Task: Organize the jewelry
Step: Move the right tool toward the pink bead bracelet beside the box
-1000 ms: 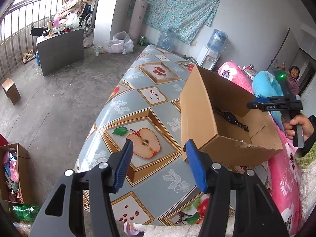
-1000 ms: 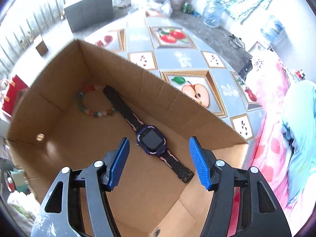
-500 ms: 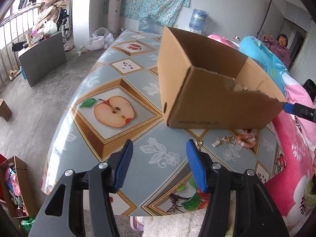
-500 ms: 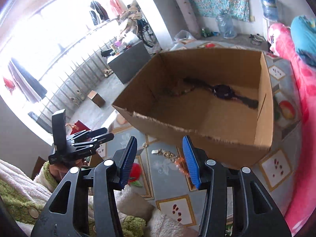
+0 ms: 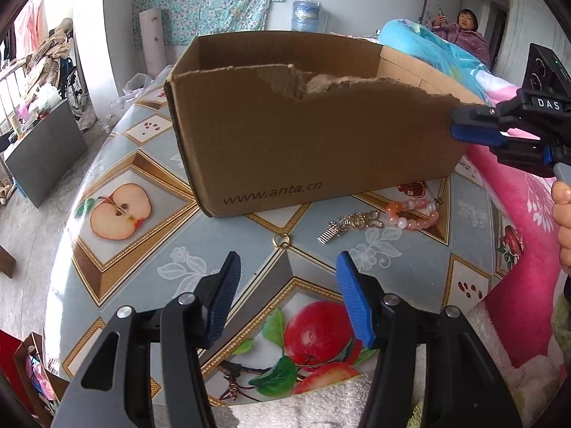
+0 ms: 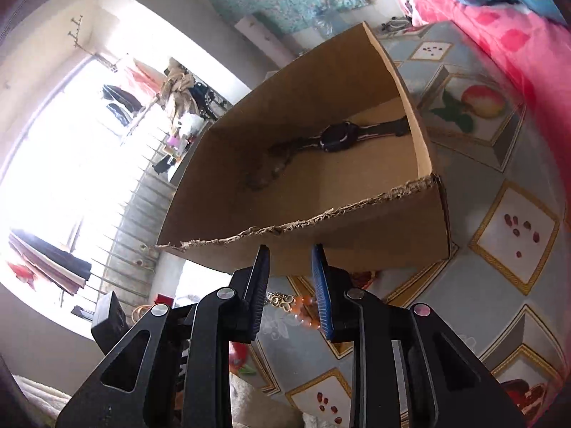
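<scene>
A brown cardboard box (image 5: 314,135) stands on the fruit-patterned table (image 5: 150,256). In front of it lie a small gold ring (image 5: 282,239), a gold hair clip (image 5: 348,224) and an orange-pink bead bracelet (image 5: 414,212). My left gripper (image 5: 287,285) is open and empty, low over the table just short of the ring. My right gripper (image 6: 289,278) has its jaws narrowed with a gap, empty, by the box's near wall (image 6: 321,235) above the bracelet (image 6: 303,312); it shows at the right of the left wrist view (image 5: 460,125). A dark watch (image 6: 339,137) and a blurred bead bracelet (image 6: 264,174) lie in the box.
A pink quilt (image 5: 528,221) borders the table on the right, with a person (image 5: 464,32) sitting behind it. A white towel (image 5: 321,406) covers the table's near edge. A grey cabinet (image 5: 43,149) stands on the floor at left.
My left gripper swung right and lower, so the ring, clip and bracelet now lie just ahead. My right gripper dropped beside the box's near wall and its jaws narrowed.
</scene>
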